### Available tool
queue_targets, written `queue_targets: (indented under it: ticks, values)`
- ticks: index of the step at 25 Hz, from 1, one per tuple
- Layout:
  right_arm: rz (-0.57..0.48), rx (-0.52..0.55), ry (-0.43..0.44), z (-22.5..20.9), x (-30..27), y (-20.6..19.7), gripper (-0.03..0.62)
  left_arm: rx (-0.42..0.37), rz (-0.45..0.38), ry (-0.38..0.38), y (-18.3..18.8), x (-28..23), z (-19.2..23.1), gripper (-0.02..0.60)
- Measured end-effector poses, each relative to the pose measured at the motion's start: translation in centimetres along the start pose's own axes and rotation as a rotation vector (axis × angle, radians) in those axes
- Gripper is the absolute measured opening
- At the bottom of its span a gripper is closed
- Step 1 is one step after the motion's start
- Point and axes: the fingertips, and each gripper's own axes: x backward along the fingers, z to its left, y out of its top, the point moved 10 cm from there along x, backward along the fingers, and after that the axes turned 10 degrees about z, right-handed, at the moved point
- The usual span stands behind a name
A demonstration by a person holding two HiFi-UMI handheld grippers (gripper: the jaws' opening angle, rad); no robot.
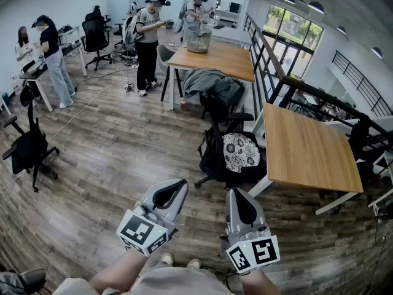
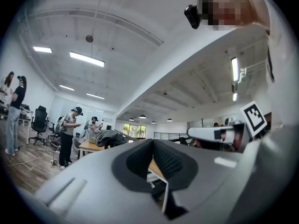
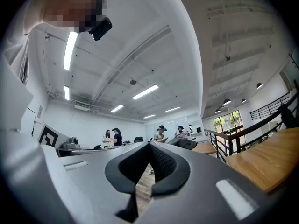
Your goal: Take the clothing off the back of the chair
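Observation:
A grey-green jacket (image 1: 210,82) is draped over the back of a black office chair (image 1: 222,112) beside the far wooden table. It also shows far off as a dark heap, the jacket (image 2: 110,136) in the left gripper view and the jacket (image 3: 183,143) in the right gripper view. My left gripper (image 1: 176,189) and right gripper (image 1: 239,196) are held low in the head view, well short of the chair. Each is shut with nothing between its pads. The left gripper (image 2: 152,144) and right gripper (image 3: 149,147) both point roughly level toward the room.
A nearer black chair with a floral cushion (image 1: 240,152) stands at the near wooden table (image 1: 307,149). The far table (image 1: 216,59) carries a wire basket (image 1: 198,39). Another office chair (image 1: 27,149) stands at the left. Several people stand at the back. A railing (image 1: 270,60) runs on the right.

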Motion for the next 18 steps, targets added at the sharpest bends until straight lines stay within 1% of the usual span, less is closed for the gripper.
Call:
queue_targets:
  ticks: [5,8,18]
  values:
    - [-0.002,0.01,0.005,-0.8,-0.2,0.1,-0.003,-0.008,-0.01,0.005,0.1,-1.0,-0.2,-0.002]
    - [-0.003,-0.002,0.005,-1.3,-0.1,-0.2,-0.003,-0.002,-0.01,0.004,-0.1,-1.3,-0.3,-0.002]
    - [0.017,-0.016,0.019,-2.3,-0.3,-0.5,-0.003,-0.003,0.006,0.006,-0.4,-2.2,-1.2,-0.002]
